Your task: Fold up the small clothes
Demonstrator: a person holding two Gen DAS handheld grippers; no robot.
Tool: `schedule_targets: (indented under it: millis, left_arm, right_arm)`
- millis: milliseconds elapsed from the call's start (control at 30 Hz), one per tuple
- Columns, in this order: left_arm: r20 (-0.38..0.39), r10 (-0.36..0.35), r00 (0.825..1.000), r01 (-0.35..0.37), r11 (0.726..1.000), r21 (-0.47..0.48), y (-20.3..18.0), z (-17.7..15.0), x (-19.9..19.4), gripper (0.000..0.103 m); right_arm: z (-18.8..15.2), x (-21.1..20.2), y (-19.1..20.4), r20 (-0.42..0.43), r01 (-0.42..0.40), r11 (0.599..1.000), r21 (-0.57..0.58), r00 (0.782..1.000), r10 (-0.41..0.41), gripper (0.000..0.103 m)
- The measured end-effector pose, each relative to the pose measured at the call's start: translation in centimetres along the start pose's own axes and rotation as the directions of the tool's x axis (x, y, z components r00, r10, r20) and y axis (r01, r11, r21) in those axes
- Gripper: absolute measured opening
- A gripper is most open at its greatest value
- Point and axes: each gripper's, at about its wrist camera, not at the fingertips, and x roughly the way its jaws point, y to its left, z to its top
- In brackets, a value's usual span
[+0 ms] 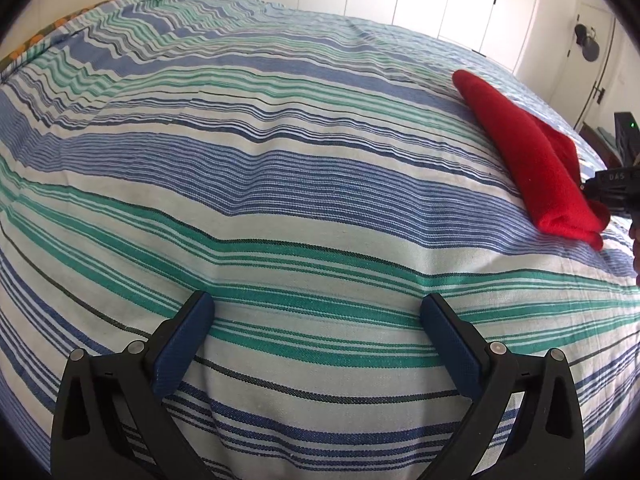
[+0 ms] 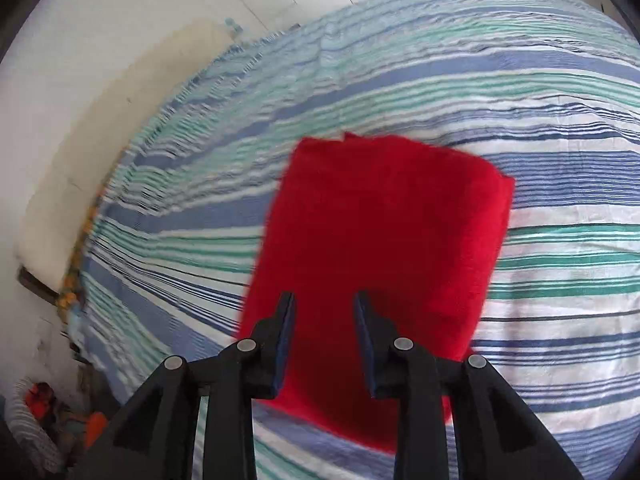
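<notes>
Folded red cloth lies under right claw

Bright daylight, fisheye warp, motion blur

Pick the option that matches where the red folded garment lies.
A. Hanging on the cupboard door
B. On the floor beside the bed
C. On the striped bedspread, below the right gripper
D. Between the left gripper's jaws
C: the red folded garment lies flat on the striped bedspread under the right gripper, while the left gripper stands open over bare stripes well away from it.
</notes>
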Motion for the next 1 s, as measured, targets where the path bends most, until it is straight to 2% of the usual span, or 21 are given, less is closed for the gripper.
schedule_targets:
  millis: [33, 100, 167, 200, 267, 333, 367, 400, 433, 467, 500, 600, 667, 733, 800, 833, 900, 933, 967, 1000]
  left_arm:
    - [0.006, -0.004, 1.0, 0.004, 1.0, -0.002, 0.1, -0.1, -0.1, 0.102]
    - [0.019, -0.016, 1.0, 0.016, 1.0, -0.009, 0.3, -0.3, -0.1, 0.102]
    - [0.021, -0.021, 1.0, 0.021, 1.0, -0.012, 0.3, -0.3, 0.0, 0.102]
    - [0.022, -0.021, 1.0, 0.021, 1.0, -0.012, 0.3, -0.3, 0.0, 0.102]
    - [0.022, -0.021, 1.0, 0.021, 1.0, -0.012, 0.3, -0.3, -0.1, 0.102]
    - [0.022, -0.02, 1.0, 0.02, 1.0, -0.011, 0.3, -0.3, -0.1, 0.102]
    - [0.022, -0.019, 1.0, 0.019, 1.0, -0.011, 0.3, -0.3, -0.1, 0.102]
    - [0.022, -0.019, 1.0, 0.02, 1.0, -0.011, 0.3, -0.3, -0.1, 0.102]
    - [0.022, -0.019, 1.0, 0.019, 1.0, -0.011, 0.2, -0.4, -0.1, 0.102]
    - [0.021, -0.018, 1.0, 0.018, 1.0, -0.011, 0.2, -0.3, -0.1, 0.102]
    - [0.022, -0.018, 1.0, 0.019, 1.0, -0.011, 0.2, -0.4, -0.1, 0.102]
    - [0.026, -0.025, 0.999, 0.026, 1.0, -0.014, 0.3, -0.4, -0.1, 0.102]
    - [0.027, -0.027, 0.999, 0.027, 1.0, -0.015, 0.4, -0.4, -0.1, 0.102]
    - [0.026, -0.025, 0.999, 0.025, 1.0, -0.014, 0.4, -0.4, -0.1, 0.102]
    - [0.024, -0.022, 0.999, 0.023, 1.0, -0.013, 0.3, -0.4, -0.1, 0.102]
    - [0.023, -0.02, 1.0, 0.021, 1.0, -0.011, 0.3, -0.4, -0.1, 0.102]
    - [0.019, -0.016, 1.0, 0.016, 1.0, -0.008, 0.2, -0.4, -0.1, 0.102]
    - [0.018, -0.014, 1.0, 0.014, 1.0, -0.006, 0.1, -0.3, -0.1, 0.102]
    - [0.016, -0.011, 1.0, 0.011, 1.0, -0.005, 0.1, -0.3, -0.1, 0.102]
    - [0.015, -0.008, 1.0, 0.008, 1.0, -0.004, 0.0, -0.3, 0.0, 0.102]
  right_arm:
    - [-0.3, 0.9, -1.3, -0.02, -0.01, 1.0, 0.016, 1.0, 0.01, 0.012]
    - [0.3, -0.1, -2.9, -0.002, -0.046, 0.995, 0.093, 0.999, 0.046, 0.001]
    - [1.6, -2.2, -1.7, 0.03, -0.008, 0.998, 0.061, 1.0, 0.007, 0.005]
    - [2.5, -3.1, -0.5, 0.059, 0.0, 1.0, 0.015, 0.998, 0.0, 0.012]
    - [4.9, -4.0, 1.6, 0.093, -0.032, 0.998, -0.046, 0.995, 0.036, 0.012]
    - [7.2, -3.2, 3.0, 0.106, -0.054, 0.995, -0.082, 0.992, 0.063, 0.022]
    - [8.0, -2.2, 3.1, 0.108, -0.037, 0.995, -0.096, 0.993, 0.047, 0.027]
    - [8.5, -0.7, 2.8, 0.101, 0.015, 0.994, -0.109, 0.995, -0.004, 0.037]
    - [8.8, 1.3, 2.1, 0.073, 0.1, 0.988, -0.116, 0.993, -0.092, 0.042]
    - [8.5, 3.5, 0.9, 0.013, 0.176, 0.98, -0.098, 0.984, -0.176, 0.042]
    - [8.2, 4.7, -0.3, -0.015, 0.164, 0.985, -0.05, 0.986, -0.165, 0.041]
    - [7.8, 1.8, -0.7, 0.084, 0.107, 0.993, 0.038, 0.99, -0.11, 0.035]
    - [6.7, -1.7, 0.7, 0.133, 0.025, 1.0, 0.005, 0.991, -0.025, 0.035]
    - [4.2, -5.5, 2.7, 0.186, -0.045, 0.995, -0.086, 0.981, 0.06, 0.035]
    - [0.9, -7.3, 3.2, 0.163, -0.134, 0.981, -0.138, 0.974, 0.156, 0.035]
    - [-0.7, -7.0, 3.2, 0.143, -0.131, 0.981, -0.144, 0.978, 0.151, 0.035]
    - [-3.6, -4.7, 1.1, 0.08, -0.037, 0.994, -0.1, 0.996, 0.045, 0.035]
    - [-4.9, -3.3, -0.9, 0.041, -0.017, 0.999, -0.038, 0.999, 0.019, 0.024]
    - [-6.2, -2.8, -2.8, 0.036, -0.027, 0.999, 0.027, 0.999, 0.026, 0.011]
    - [-7.0, -3.0, -3.9, 0.067, -0.063, 0.995, 0.08, 0.996, 0.057, 0.001]
